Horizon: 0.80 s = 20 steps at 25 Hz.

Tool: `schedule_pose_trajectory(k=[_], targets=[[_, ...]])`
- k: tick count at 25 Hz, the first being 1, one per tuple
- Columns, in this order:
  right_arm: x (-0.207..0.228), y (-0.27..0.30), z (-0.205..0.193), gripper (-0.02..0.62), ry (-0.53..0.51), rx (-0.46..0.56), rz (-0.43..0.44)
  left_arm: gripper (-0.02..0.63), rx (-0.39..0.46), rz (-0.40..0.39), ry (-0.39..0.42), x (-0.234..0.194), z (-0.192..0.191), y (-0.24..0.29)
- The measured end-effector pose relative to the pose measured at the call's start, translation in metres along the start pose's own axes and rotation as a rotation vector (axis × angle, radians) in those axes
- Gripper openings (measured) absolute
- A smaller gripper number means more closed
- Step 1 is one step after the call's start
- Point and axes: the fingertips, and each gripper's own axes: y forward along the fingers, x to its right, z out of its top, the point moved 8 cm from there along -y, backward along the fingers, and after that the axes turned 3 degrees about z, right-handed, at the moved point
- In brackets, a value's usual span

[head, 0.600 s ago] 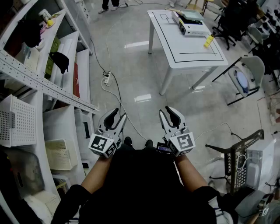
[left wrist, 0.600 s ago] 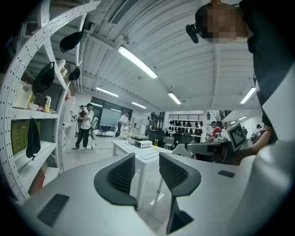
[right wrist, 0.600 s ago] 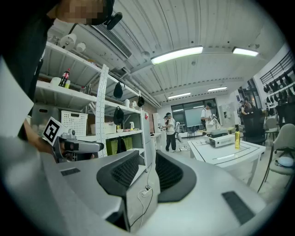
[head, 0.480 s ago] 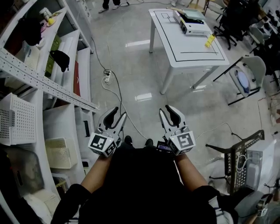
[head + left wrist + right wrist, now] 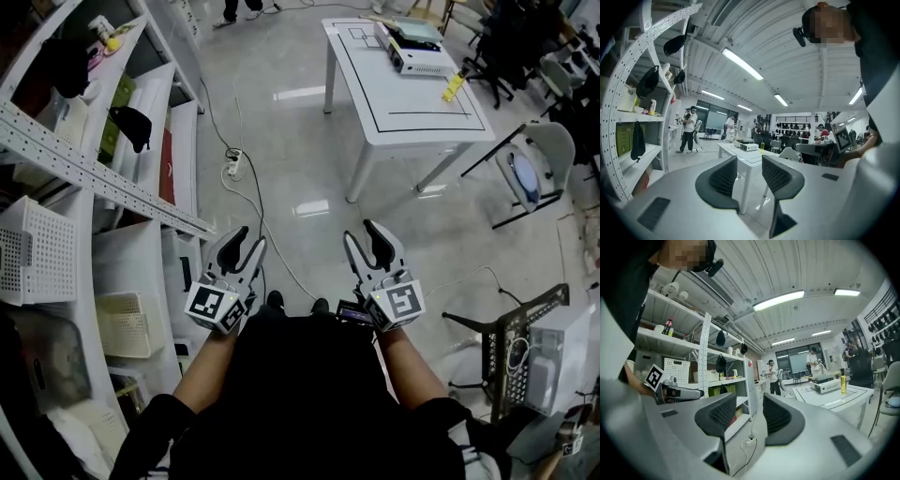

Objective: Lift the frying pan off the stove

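No frying pan shows in any view. A white table (image 5: 412,98) stands far ahead across the floor, with a flat boxy appliance (image 5: 414,52) and a yellow bottle (image 5: 452,87) on it; the same table (image 5: 751,161) appears beyond the left jaws and the table (image 5: 834,397) at the right of the right gripper view. My left gripper (image 5: 246,247) and right gripper (image 5: 367,240) are held close to the person's body above the bare floor. Both stand open with nothing between their jaws.
White shelving (image 5: 112,178) with baskets and hanging dark items runs along the left. A power strip with cable (image 5: 231,167) lies on the floor. Folding chairs (image 5: 525,169) and a metal mesh rack (image 5: 511,337) stand to the right. People stand in the distance (image 5: 689,129).
The head view has shifted slightly; both grippers sit a little higher in the frame. Their jaws stay open as before.
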Motion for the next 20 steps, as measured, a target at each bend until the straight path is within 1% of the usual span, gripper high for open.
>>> schedule_pose_trajectory(k=[7,10,14,20], targets=[[0.016,-0.008,-0.021,0.172,0.067,-0.036,0.012,0.163,-0.002,0.032,-0.007,0.009,-0.009,0.001],[0.023,-0.013,-0.031,0.140,0.073,-0.030,0.007,0.164,-0.019,0.035,-0.013,0.010,-0.015,-0.001],[0.025,-0.002,-0.030,0.143,0.087,-0.033,-0.019,0.164,-0.041,0.050,-0.017,-0.001,-0.019,-0.002],[0.034,0.036,-0.027,0.170,0.047,-0.055,0.013,0.164,-0.040,0.051,-0.027,-0.029,-0.021,0.026]])
